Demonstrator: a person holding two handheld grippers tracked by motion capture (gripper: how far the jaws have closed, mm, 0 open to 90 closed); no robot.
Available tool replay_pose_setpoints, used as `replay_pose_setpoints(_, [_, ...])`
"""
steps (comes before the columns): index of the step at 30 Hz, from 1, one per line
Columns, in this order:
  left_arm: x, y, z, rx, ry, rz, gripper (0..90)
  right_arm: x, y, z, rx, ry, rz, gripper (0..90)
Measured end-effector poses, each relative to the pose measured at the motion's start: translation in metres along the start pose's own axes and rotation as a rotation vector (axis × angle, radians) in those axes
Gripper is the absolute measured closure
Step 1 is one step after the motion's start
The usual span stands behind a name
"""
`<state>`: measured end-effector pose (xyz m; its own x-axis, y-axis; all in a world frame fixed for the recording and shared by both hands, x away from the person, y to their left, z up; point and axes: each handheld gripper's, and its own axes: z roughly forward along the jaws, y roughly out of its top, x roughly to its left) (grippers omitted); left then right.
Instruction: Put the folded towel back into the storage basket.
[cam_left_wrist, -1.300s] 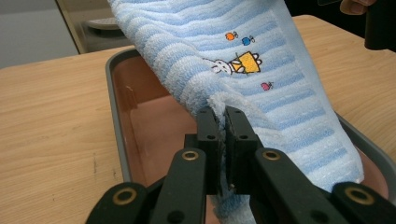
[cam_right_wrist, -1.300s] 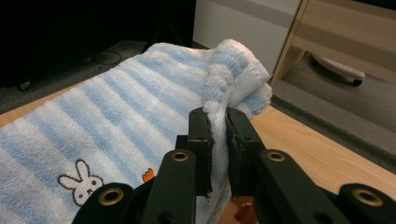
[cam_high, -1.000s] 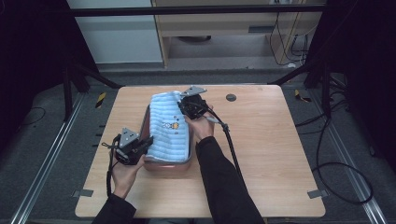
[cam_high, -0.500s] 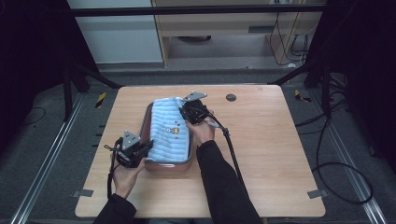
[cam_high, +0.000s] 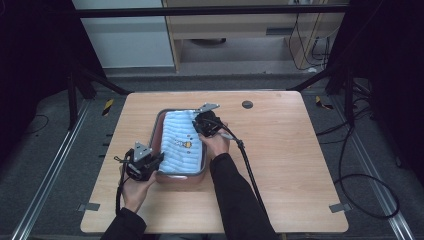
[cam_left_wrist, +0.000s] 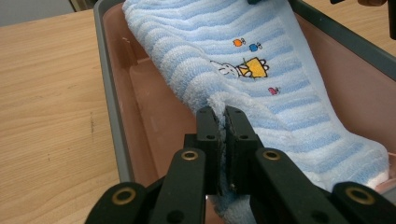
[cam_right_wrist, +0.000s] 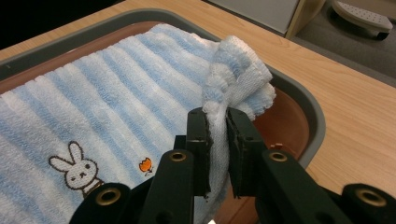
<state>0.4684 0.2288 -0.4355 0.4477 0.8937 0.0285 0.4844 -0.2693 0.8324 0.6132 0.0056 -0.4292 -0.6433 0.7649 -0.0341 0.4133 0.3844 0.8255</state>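
A folded blue-and-white striped towel (cam_high: 182, 142) with a small rabbit picture lies in a brown tray with a grey rim (cam_high: 158, 131) at the middle of the table. My left gripper (cam_high: 156, 161) is at the tray's near left corner, shut on the towel's edge (cam_left_wrist: 219, 100). My right gripper (cam_high: 199, 125) is at the far right part of the tray, shut on a bunched fold of the towel (cam_right_wrist: 238, 70). In the right gripper view the towel (cam_right_wrist: 107, 107) slopes down into the tray (cam_right_wrist: 303, 100).
The wooden table (cam_high: 295, 150) has bare room to the right of the tray. A small dark round disc (cam_high: 247, 104) lies near the far edge. A black cable (cam_high: 250, 170) trails from the right gripper across the table. Tape tabs (cam_high: 338, 207) mark the near corners.
The towel has sunk from above the tray down into it. The right gripper has come down with it. The left gripper has stayed at the near left corner.
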Motion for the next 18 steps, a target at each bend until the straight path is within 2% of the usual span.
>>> replay_pose_setpoints(9, [0.003,-0.001,0.005,0.037,0.029,0.000,81.3,0.001,-0.005,0.005,0.037,-0.004,-0.009,72.1])
replay_pose_setpoints(14, [0.005,0.001,0.001,0.019,0.037,-0.009,79.4,0.000,-0.003,0.000,0.039,-0.007,-0.015,64.9])
replay_pose_setpoints(18, [0.006,0.005,-0.005,-0.003,0.030,-0.017,77.5,0.000,0.000,-0.008,0.015,-0.017,-0.018,61.3])
